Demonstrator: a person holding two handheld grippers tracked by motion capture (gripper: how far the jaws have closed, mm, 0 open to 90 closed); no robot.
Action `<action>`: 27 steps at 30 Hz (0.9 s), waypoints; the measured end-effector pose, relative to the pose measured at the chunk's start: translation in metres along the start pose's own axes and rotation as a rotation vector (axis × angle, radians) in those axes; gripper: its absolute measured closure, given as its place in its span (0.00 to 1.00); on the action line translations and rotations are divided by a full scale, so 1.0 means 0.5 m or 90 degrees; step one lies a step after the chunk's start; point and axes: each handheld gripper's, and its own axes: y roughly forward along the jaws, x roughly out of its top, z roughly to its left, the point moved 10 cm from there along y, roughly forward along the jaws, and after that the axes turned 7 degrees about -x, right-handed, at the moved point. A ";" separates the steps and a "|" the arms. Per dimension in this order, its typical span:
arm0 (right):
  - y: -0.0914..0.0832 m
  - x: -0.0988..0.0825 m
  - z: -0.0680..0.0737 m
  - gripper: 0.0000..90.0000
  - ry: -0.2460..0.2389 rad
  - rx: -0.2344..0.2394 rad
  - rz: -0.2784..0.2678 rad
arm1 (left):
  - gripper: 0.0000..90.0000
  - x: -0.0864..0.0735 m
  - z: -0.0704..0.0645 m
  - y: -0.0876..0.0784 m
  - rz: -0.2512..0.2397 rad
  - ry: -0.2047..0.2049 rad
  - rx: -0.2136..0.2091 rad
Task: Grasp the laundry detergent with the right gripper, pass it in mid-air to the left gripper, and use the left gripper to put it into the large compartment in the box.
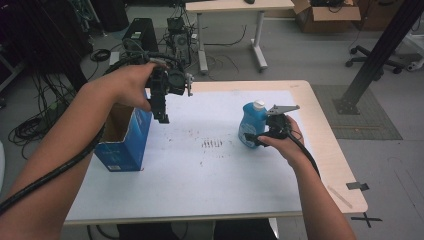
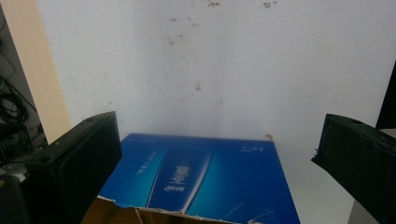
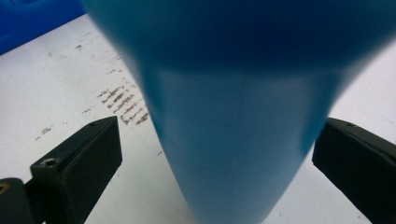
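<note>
A blue bottle (image 1: 251,122) with a white cap stands upright on the white mat, right of centre. My right gripper (image 1: 256,139) comes at it from the right, low on its body. In the right gripper view the bottle (image 3: 233,116) sits between the two jaws of that gripper (image 3: 219,135), which is open, with gaps on both sides. An open-topped blue carton (image 1: 124,140) stands at the table's left edge. My left gripper (image 1: 162,116) hangs above its right side, pointing down. Seen from the left gripper (image 2: 219,126), which is open and holds nothing, the carton (image 2: 196,177) lies below.
The white mat (image 1: 200,170) covers most of the wooden table (image 1: 325,150) and has brown marks (image 1: 212,143) at its centre. Beyond the table are floor cables (image 1: 30,125), a computer tower (image 1: 140,30), another desk (image 1: 235,6) and a black slanted post (image 1: 375,60).
</note>
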 end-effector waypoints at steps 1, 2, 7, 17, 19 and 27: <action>0.000 0.000 0.000 0.01 0.000 0.000 0.000 | 0.00 0.000 0.000 0.000 0.000 0.000 0.000; 0.003 0.002 0.000 0.02 0.002 -0.005 -0.004 | 0.00 0.000 0.000 0.000 0.002 0.003 0.000; 0.012 0.006 -0.002 0.01 0.012 -0.022 -0.013 | 0.00 0.002 0.000 0.000 0.001 0.002 0.000; 0.017 0.005 -0.007 0.14 0.015 -0.051 -0.021 | 0.00 -0.004 0.001 -0.001 -0.001 0.005 0.003; 0.017 0.006 -0.007 0.18 0.014 -0.051 -0.025 | 0.00 -0.007 0.002 -0.002 0.000 0.001 0.003; 0.018 0.013 -0.004 0.24 0.028 -0.043 -0.041 | 0.00 -0.010 0.003 0.001 0.000 0.002 0.002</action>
